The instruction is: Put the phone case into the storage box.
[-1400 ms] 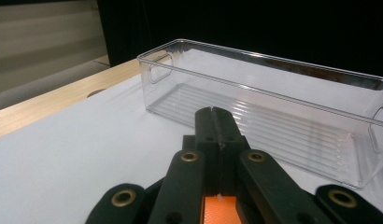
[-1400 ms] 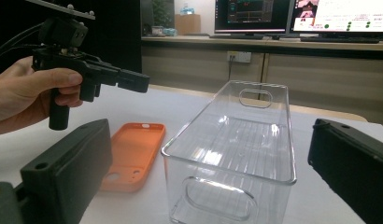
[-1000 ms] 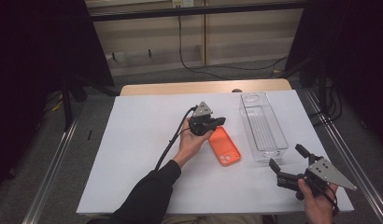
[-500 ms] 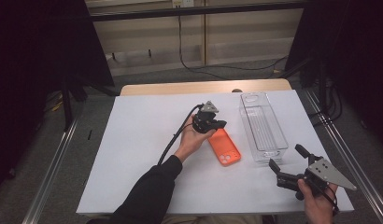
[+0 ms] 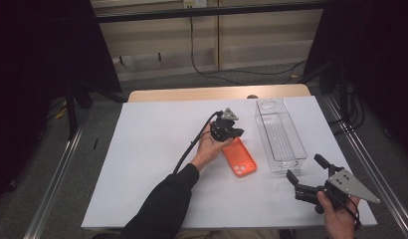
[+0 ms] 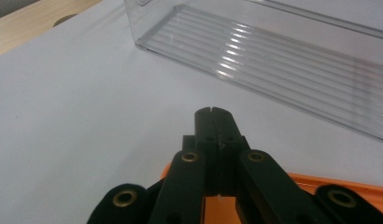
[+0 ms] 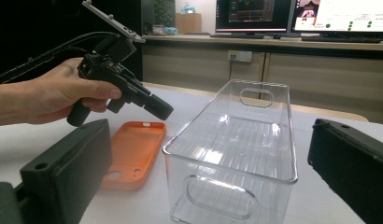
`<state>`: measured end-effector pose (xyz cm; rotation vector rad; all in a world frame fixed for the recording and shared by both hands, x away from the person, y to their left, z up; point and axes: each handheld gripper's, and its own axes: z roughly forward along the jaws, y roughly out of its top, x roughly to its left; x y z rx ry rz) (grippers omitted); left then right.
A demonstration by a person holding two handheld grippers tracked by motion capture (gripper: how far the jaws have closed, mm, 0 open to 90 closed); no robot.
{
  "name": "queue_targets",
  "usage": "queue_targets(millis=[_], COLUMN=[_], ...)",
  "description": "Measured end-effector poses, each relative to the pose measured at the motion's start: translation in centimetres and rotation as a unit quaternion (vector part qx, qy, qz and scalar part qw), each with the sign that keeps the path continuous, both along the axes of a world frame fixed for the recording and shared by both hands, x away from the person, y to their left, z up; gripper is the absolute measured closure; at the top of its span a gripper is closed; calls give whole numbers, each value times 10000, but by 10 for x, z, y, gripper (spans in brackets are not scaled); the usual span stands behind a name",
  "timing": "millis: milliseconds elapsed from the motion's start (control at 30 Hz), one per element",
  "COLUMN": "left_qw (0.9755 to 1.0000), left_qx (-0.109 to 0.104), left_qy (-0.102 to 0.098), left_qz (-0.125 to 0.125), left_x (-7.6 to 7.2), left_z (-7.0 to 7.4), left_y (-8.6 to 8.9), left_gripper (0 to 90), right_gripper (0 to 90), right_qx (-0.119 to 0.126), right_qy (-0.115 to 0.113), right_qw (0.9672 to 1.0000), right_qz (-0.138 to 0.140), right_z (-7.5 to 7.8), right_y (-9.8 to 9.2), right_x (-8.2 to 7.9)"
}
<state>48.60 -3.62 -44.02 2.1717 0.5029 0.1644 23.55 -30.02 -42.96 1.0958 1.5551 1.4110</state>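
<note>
Partly hidden under the empty, closed left gripper (image 6: 213, 113), the orange phone case (image 5: 240, 158) is lying beside the clear bin (image 5: 280, 134); the right gripper (image 5: 305, 172) is gaping empty nearby.

Own jaws wide apart, clear bin (image 7: 236, 154) btwn them, orange phone case (image 7: 136, 151) left – left gripper (image 7: 160, 108) hovering above it.
</note>
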Motion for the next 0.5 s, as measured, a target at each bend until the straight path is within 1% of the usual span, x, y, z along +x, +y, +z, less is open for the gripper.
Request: queue_targets(millis=[33,67,133,167,233,367,400,433,500], left_qw=[10000,10000,10000,9999,10000,9999,9999,9999,9997], left_qx=[-10,49,52,102,69,80,91,98,216], left_qy=[6,2,-8,-12,6,55,31,48,22], left_qz=[4,12,12,1,25,93,83,91,60], left_x=[0,0,1,2,3,5,5,5,4], left_z=[-1,-2,-3,-4,-5,-10,-11,-12,-14], left_y=[-1,-1,-2,-2,-3,-6,-7,-7,-8], left_gripper=[900,900,900,900,900,900,900,900,900], right_gripper=[0,0,0,0,0,0,0,0,0], right_qx=[0,-1,-5,0,-3,-16,-27,-28,-24], right_qy=[0,-4,1,-4,-2,-10,-15,-12,-10], right_qw=[10000,10000,10000,10000,10000,10000,10000,10000,10000], right_qz=[0,11,8,15,8,3,10,11,2], right_z=[0,0,0,0,0,0,0,0,0], right_y=[0,0,0,0,0,0,0,0,0], right_x=[0,0,0,0,0,0,1,1,1])
